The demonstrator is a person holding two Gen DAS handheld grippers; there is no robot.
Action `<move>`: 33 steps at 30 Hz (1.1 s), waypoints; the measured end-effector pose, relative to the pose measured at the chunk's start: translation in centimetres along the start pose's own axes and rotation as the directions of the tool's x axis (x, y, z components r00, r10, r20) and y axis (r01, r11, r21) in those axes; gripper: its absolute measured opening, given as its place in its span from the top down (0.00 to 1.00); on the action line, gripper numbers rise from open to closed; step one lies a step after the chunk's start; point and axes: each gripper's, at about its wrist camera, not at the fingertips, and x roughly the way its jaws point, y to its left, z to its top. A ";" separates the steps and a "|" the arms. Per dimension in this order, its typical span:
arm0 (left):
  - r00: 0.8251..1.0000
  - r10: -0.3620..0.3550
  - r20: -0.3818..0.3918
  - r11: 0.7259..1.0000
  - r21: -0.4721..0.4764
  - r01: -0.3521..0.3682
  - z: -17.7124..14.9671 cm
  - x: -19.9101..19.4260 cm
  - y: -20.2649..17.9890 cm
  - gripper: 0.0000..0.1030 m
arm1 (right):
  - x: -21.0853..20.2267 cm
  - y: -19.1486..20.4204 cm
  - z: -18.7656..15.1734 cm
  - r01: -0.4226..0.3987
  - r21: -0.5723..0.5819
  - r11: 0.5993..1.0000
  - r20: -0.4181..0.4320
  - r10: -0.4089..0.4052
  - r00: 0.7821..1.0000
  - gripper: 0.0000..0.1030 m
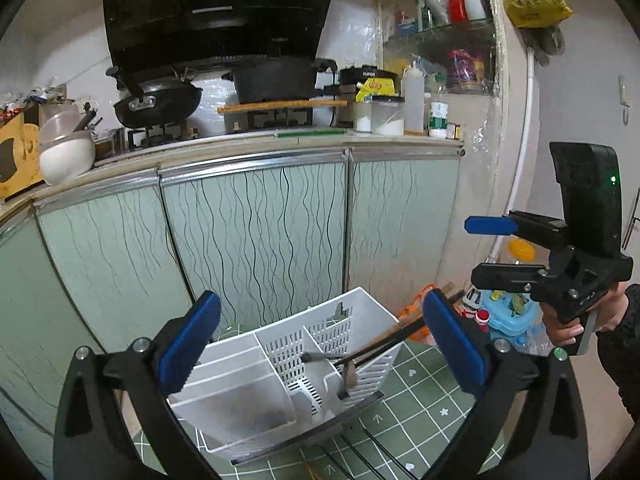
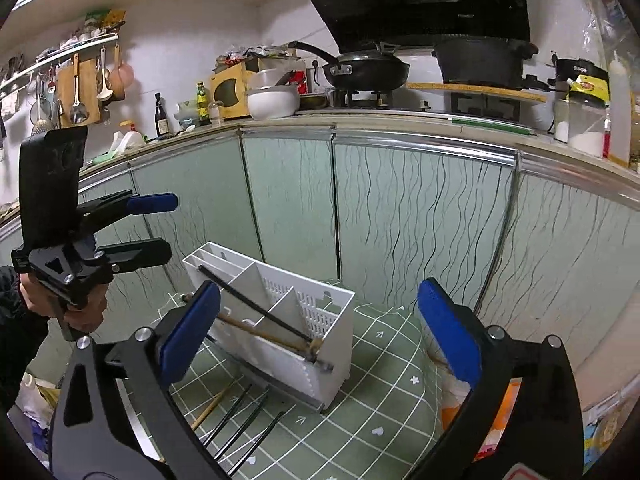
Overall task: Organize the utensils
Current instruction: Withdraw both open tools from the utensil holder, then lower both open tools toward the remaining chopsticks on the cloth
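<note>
A white plastic utensil holder (image 1: 280, 384) with three compartments stands on a green checked mat (image 1: 420, 408); it also shows in the right wrist view (image 2: 280, 320). Black and wooden chopsticks (image 1: 384, 344) lean in its right slotted compartment, also seen from the right (image 2: 264, 320). Several loose chopsticks (image 2: 236, 420) lie on the mat (image 2: 380, 400) in front of it. My left gripper (image 1: 320, 344) is open and empty above the holder. My right gripper (image 2: 316, 336) is open and empty, held to the holder's right; it appears in the left wrist view (image 1: 486, 246).
Green cabinet doors (image 1: 256, 224) rise just behind the holder under a counter with a wok (image 1: 160, 104), a pot (image 1: 276, 80) and jars. Toys and bags (image 1: 508, 312) lie on the floor at the right. Ladles hang on a wall rack (image 2: 76, 84).
</note>
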 end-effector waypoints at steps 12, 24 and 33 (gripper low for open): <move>0.998 0.043 0.040 0.999 0.003 -0.043 -2.3 -5.6 -3.7 0.04 | -4.8 3.6 -3.0 0.020 -0.012 1.000 0.010 -0.020 1.000 0.08; 0.987 0.159 0.038 0.986 -0.048 -0.157 -6.3 -9.0 -5.2 0.04 | -7.3 6.2 -7.4 0.031 0.013 0.999 -0.001 -0.031 1.000 0.08; 0.976 0.216 0.012 0.976 -0.045 -0.215 -10.2 -9.6 -6.5 0.04 | -7.5 7.5 -10.9 0.068 -0.006 0.998 -0.033 -0.068 0.997 0.08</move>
